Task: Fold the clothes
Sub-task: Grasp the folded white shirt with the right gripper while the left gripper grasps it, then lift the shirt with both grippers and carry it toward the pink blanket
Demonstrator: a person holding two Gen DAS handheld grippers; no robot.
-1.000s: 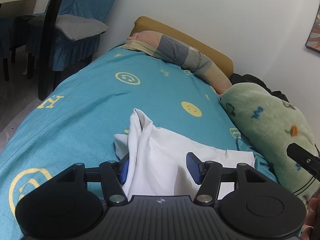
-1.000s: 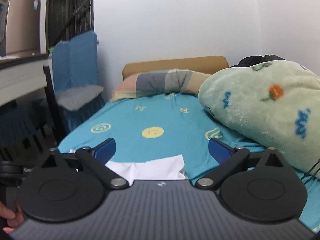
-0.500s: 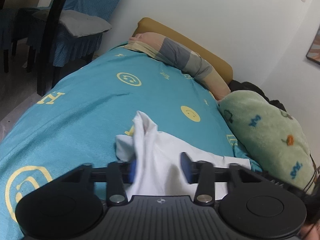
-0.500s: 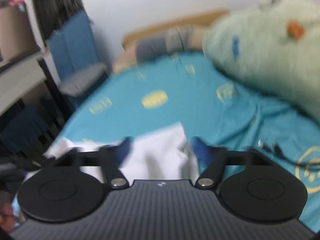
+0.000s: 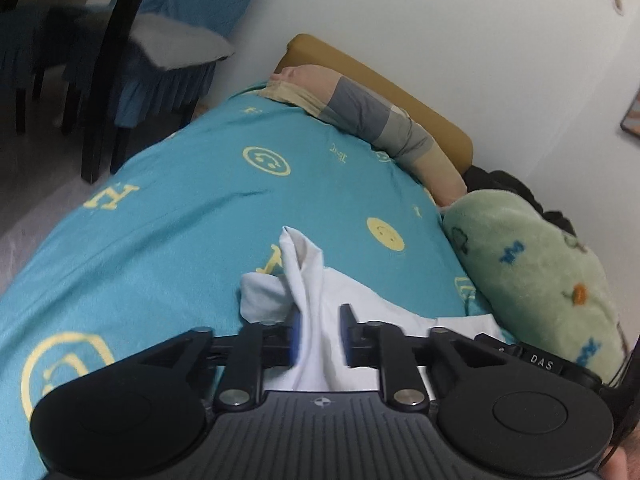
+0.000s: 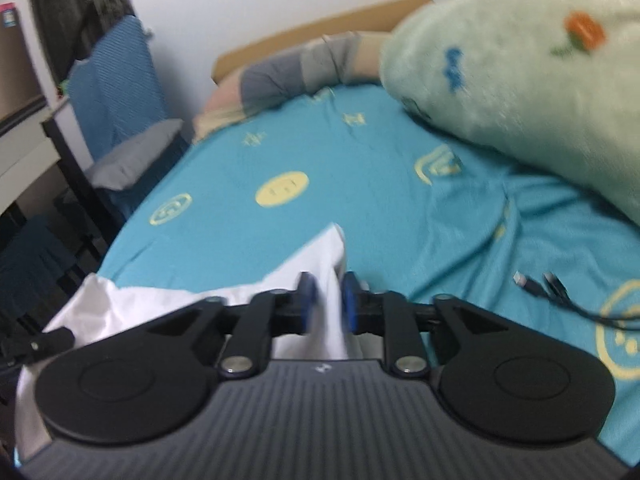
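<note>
I am clamping both tools, left tool (image 5: 320,334) and right tool (image 6: 329,306), on the white garment (image 5: 320,300); folding is only starting.

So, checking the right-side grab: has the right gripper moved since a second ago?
Yes. The right gripper came down toward the teal bedsheet, its jaws closing on the white garment.

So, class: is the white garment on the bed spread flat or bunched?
Bunched: the white garment rises in a crumpled ridge off the blue bedsheet.

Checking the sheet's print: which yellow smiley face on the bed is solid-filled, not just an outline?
The solid yellow smiley just beyond the white garment; the one further off is only an outlined ring.
</note>
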